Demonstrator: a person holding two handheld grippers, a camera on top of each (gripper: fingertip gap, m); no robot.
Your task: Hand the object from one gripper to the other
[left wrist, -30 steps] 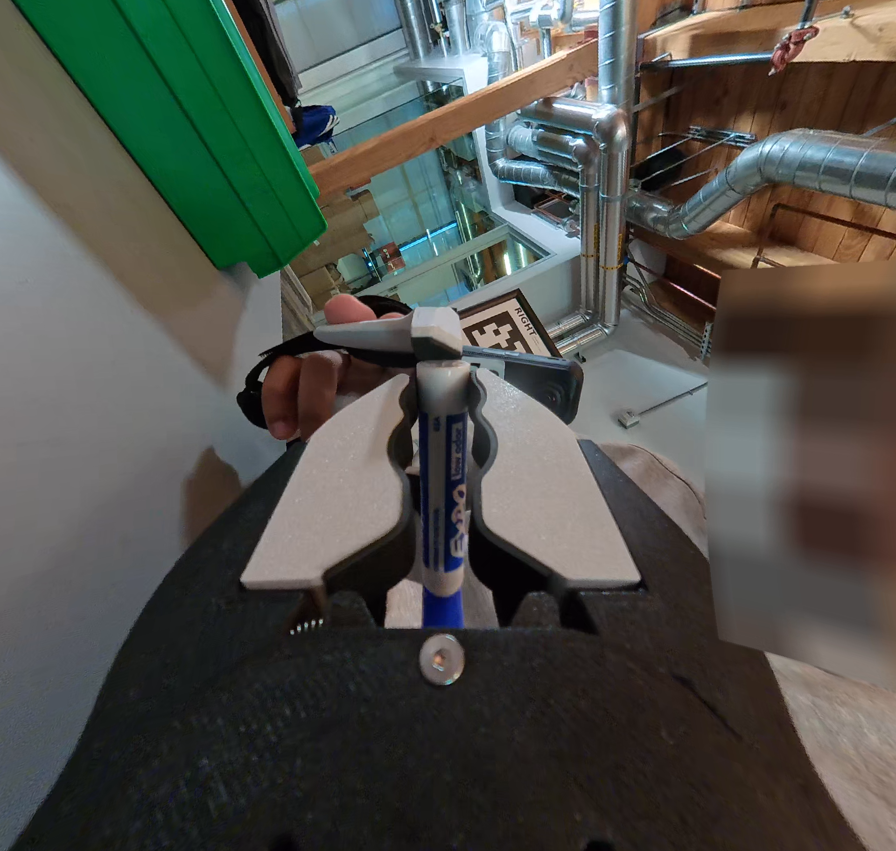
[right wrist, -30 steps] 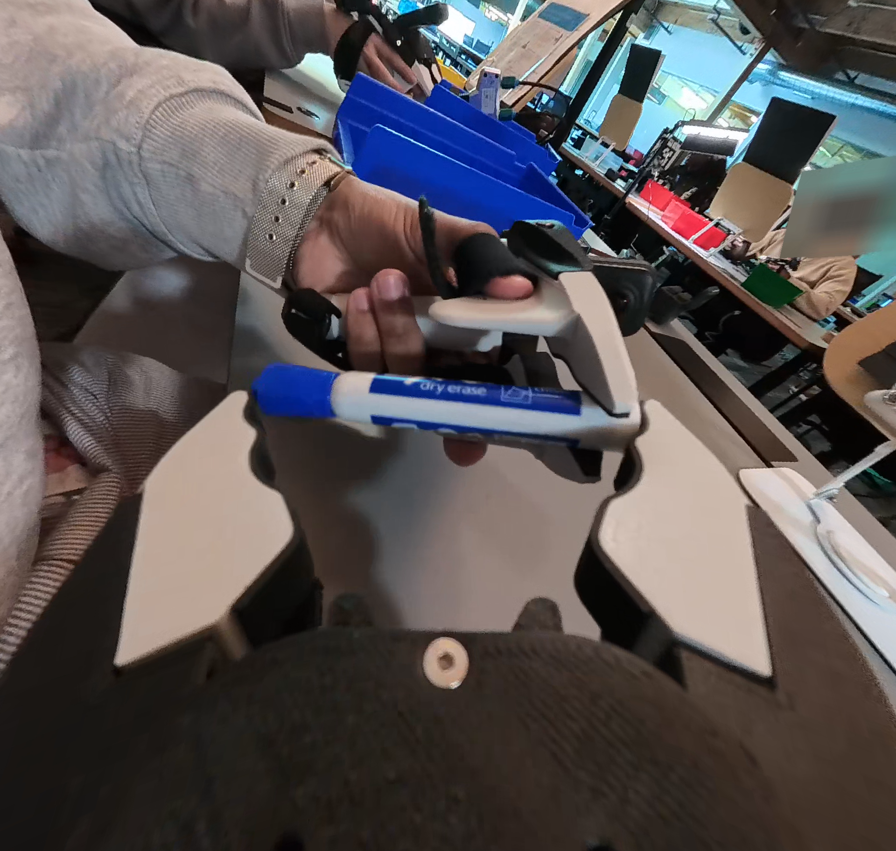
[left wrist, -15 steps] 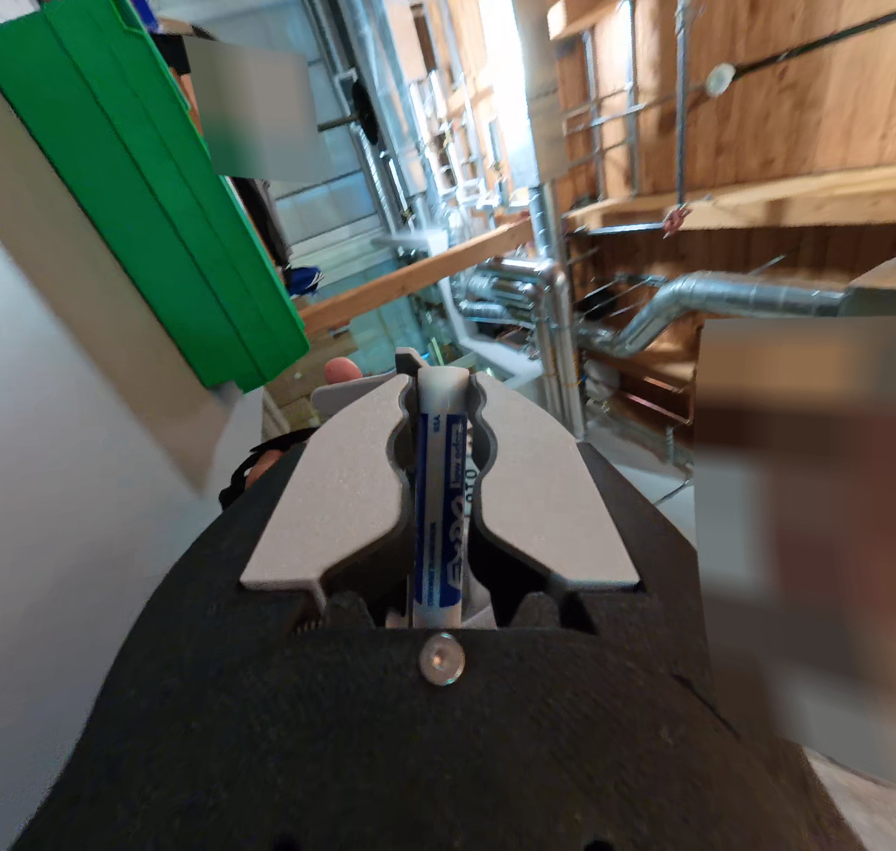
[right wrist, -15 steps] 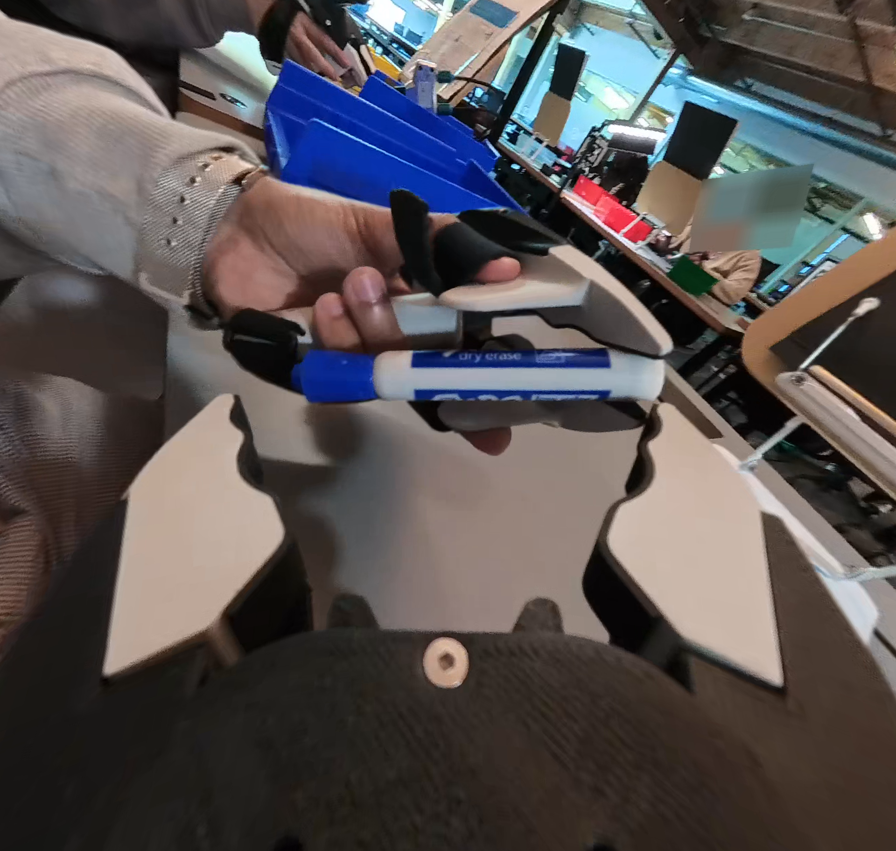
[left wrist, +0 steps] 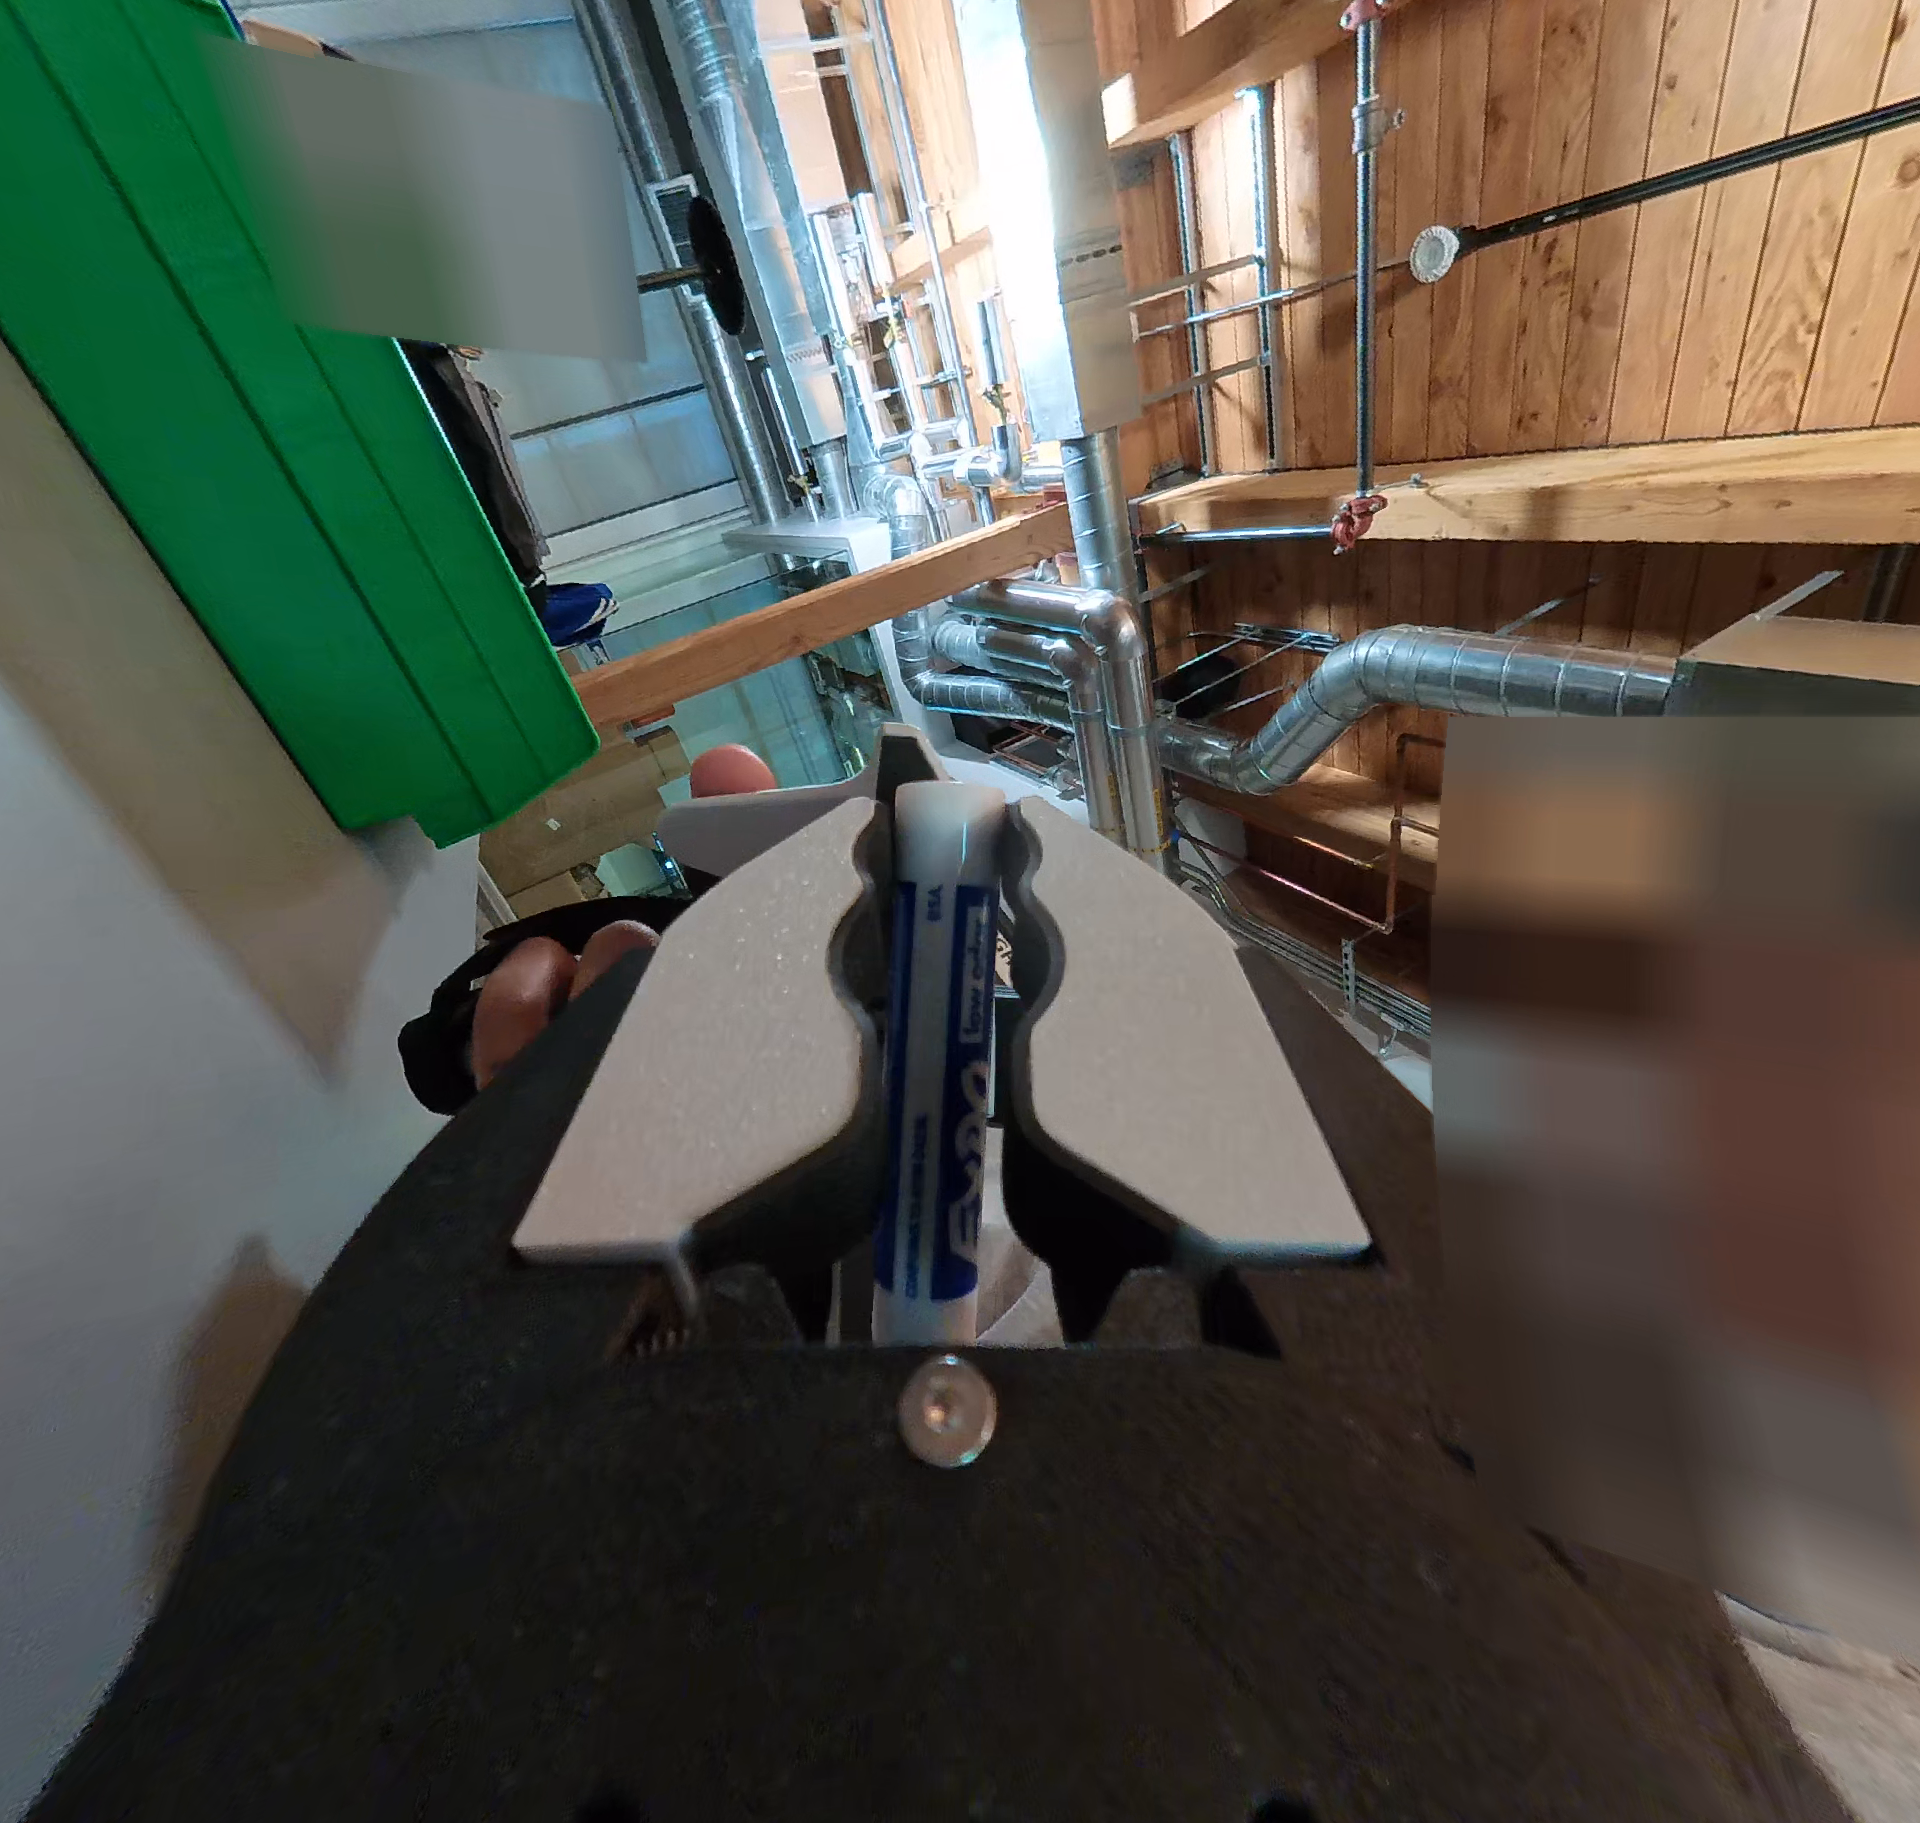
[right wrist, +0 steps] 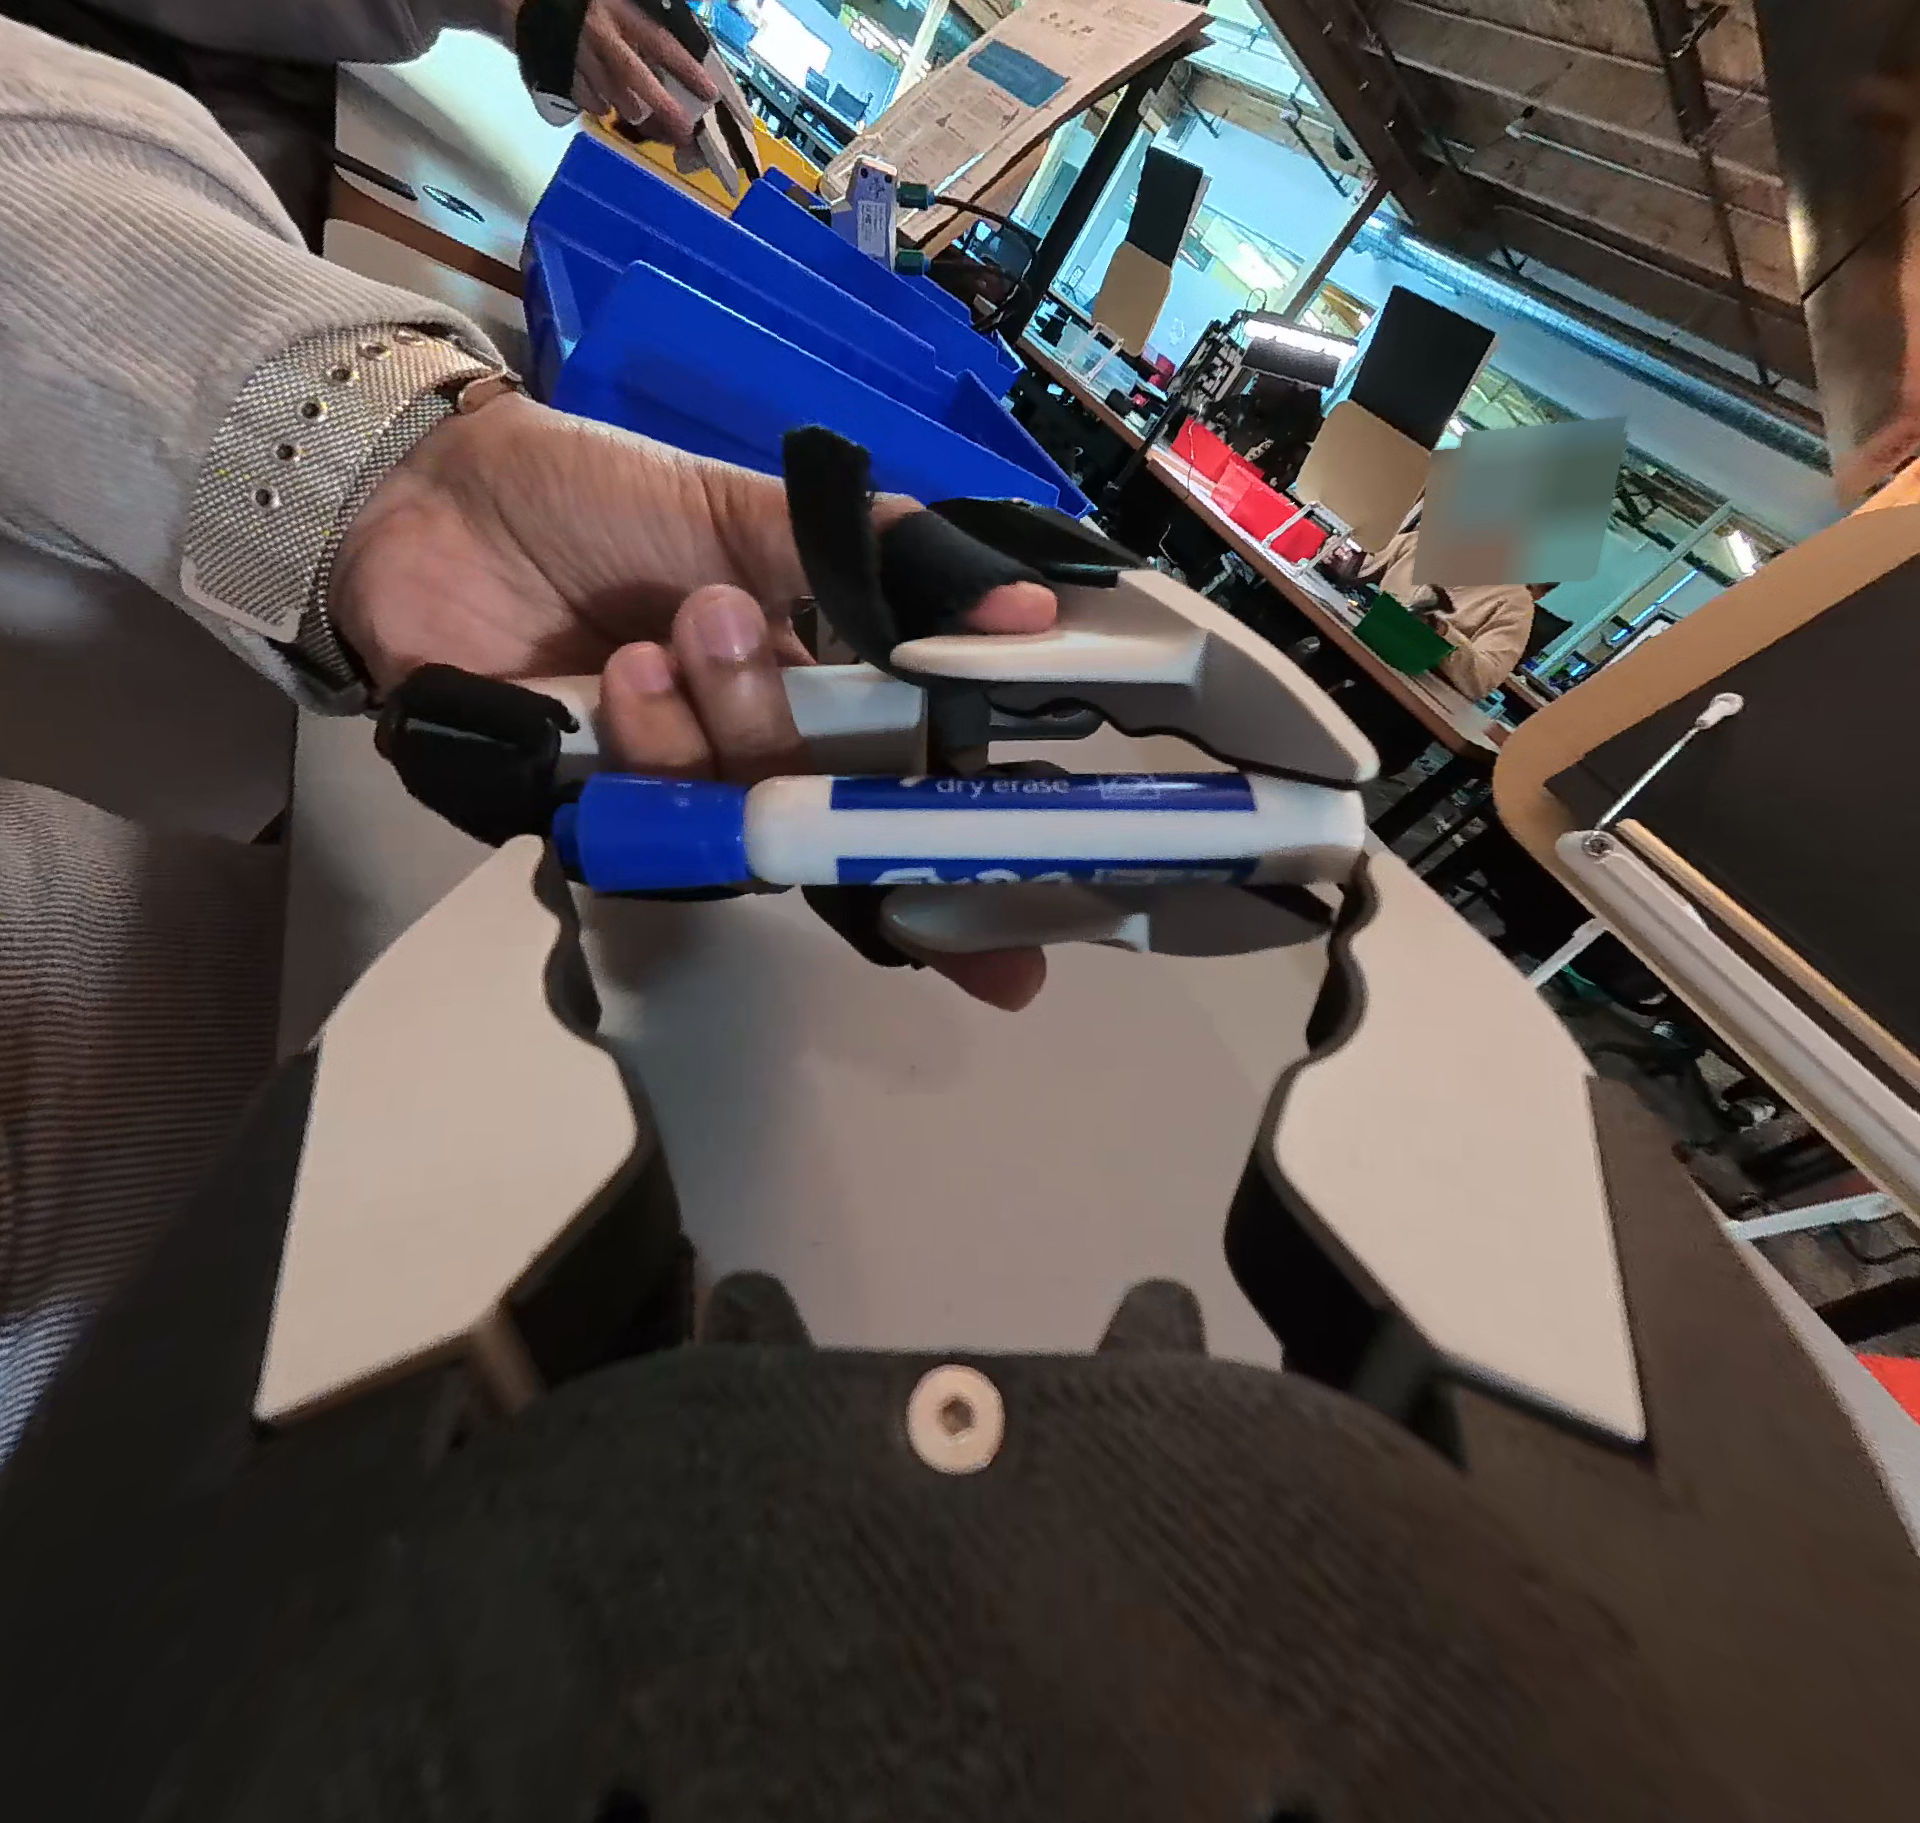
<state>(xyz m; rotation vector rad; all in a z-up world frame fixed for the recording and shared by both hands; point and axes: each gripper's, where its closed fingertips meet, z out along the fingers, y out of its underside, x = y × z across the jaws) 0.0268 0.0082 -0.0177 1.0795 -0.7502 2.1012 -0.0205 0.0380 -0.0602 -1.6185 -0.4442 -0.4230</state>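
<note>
A white dry-erase marker [right wrist: 1039, 828] with a blue cap [right wrist: 655, 828] is clamped in my left gripper [left wrist: 940, 838], which is shut on it. In the left wrist view the marker [left wrist: 935, 1046] runs lengthwise between the two grey fingers. In the right wrist view the left gripper [right wrist: 1340, 817], held by a hand, holds the marker level, cap to the left. My right gripper [right wrist: 951, 880] is open wide. The marker lies across the gap at its fingertips, spanning from one tip to the other. One of the right gripper's fingers [left wrist: 769, 812] shows just behind the left gripper's tips.
Blue bins [right wrist: 779, 371] stand on the table behind the hand. Another person's hand with a gripper [right wrist: 644, 80] works above them. A green bin [left wrist: 260, 423] is at the left. A white-edged board [right wrist: 1714, 942] is at the right. The pale tabletop [right wrist: 935, 1098] lies below.
The left gripper has brought the marker lower and closer, from above the right gripper's tips to level between them. The right gripper has stayed open and the left has stayed shut.
</note>
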